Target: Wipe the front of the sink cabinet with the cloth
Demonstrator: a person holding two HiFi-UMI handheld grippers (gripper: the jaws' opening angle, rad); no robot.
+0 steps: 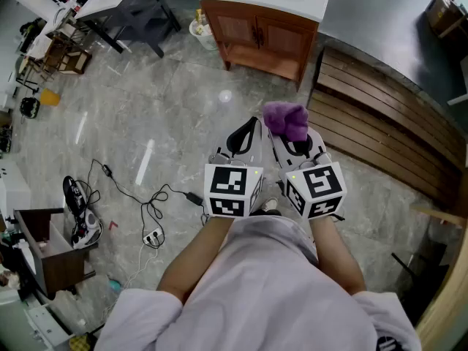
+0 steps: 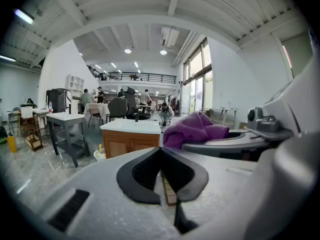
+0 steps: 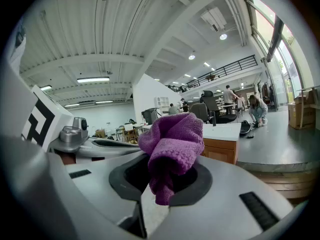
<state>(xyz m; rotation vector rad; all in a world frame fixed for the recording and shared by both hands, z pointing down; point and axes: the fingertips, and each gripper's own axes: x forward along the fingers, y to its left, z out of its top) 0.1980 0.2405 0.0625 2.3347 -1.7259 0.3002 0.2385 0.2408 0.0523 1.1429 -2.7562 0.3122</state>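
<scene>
R gripper jaws clamped on purple cloth, bunched above the tips; L gripper just beside it, jaws together, nothing betw.; sink cabinet stands ahead on floor, well apart from both.

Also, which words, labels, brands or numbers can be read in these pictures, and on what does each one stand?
None: no word, number or brand is readable in any view.
Cube of the left gripper: only a black and white square marker, no letters.
Cube of the right gripper: the same.
The purple cloth and sink cabinet: no print visible.
Small things on the floor: too small to read.
</scene>
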